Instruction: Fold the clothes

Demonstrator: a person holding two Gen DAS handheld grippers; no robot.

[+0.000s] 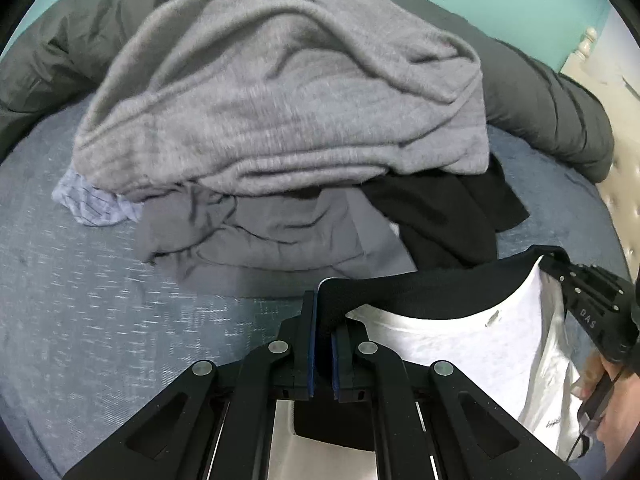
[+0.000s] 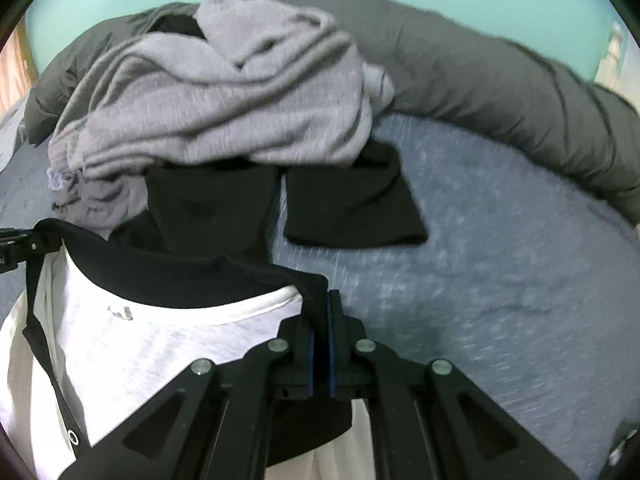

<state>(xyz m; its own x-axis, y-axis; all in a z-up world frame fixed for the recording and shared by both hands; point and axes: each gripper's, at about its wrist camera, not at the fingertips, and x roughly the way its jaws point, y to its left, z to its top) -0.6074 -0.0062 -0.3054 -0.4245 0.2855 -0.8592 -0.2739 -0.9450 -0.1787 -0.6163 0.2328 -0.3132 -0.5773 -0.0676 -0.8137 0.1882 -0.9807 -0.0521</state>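
Observation:
A white garment with a black ribbed collar (image 1: 420, 292) hangs stretched between my two grippers above the bed. My left gripper (image 1: 323, 320) is shut on one end of the collar. My right gripper (image 2: 322, 312) is shut on the other end of the collar (image 2: 180, 276). The white body (image 2: 132, 344) hangs below; a black snap placket (image 2: 60, 392) runs down its left side. The right gripper also shows in the left wrist view (image 1: 576, 284), and the left gripper at the left edge of the right wrist view (image 2: 20, 244).
A pile of clothes lies ahead on the blue sheet (image 1: 100, 300): a light grey sweater (image 1: 280, 100) on top, dark grey cloth (image 1: 260, 236), black garments (image 2: 352, 208) and a striped blue piece (image 1: 88, 204). A dark grey duvet (image 2: 520, 92) is rolled behind. A tufted headboard (image 1: 624, 184) stands right.

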